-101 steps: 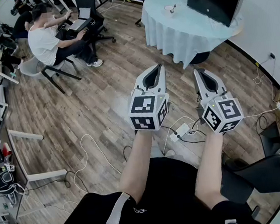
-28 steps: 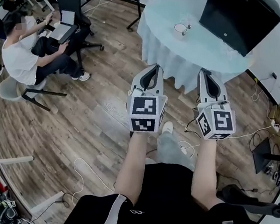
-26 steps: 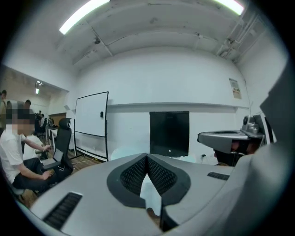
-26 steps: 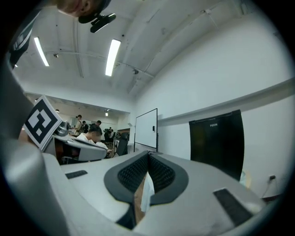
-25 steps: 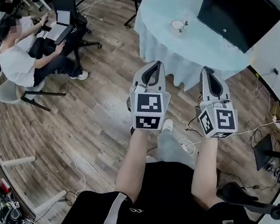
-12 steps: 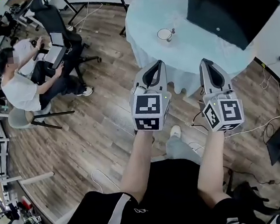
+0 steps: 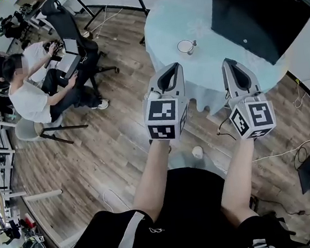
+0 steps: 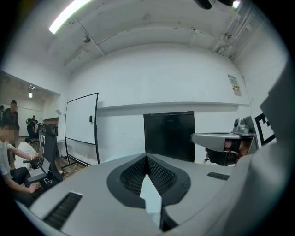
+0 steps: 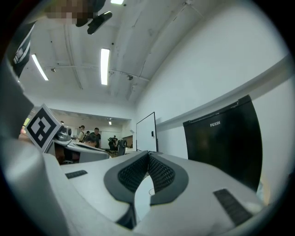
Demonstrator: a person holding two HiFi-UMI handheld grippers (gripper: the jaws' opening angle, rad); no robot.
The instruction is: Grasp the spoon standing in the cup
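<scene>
In the head view a white cup (image 7: 184, 47) stands on the round table's pale blue cloth (image 7: 215, 66), and a spoon (image 7: 192, 47) stands in it, leaning to the right. My left gripper (image 7: 173, 67) is held up short of the table edge, below and left of the cup, shut on nothing. To its right my right gripper (image 7: 227, 61) points the same way, also shut and empty. In the left gripper view the left gripper (image 8: 147, 157) has its jaw tips pressed together. The right gripper view shows the right gripper (image 9: 148, 155) the same way.
A large black screen (image 7: 258, 9) stands on the table behind the cup. It also shows ahead as the screen (image 8: 169, 136) and the screen (image 9: 226, 143). A seated person (image 7: 30, 99) and an office chair (image 7: 72, 30) are at the left. Cables (image 7: 291, 149) lie on the wooden floor at the right.
The table, cup and screen have come nearer and lower in the head view as I walked towards them. Both grippers kept side by side and stayed shut.
</scene>
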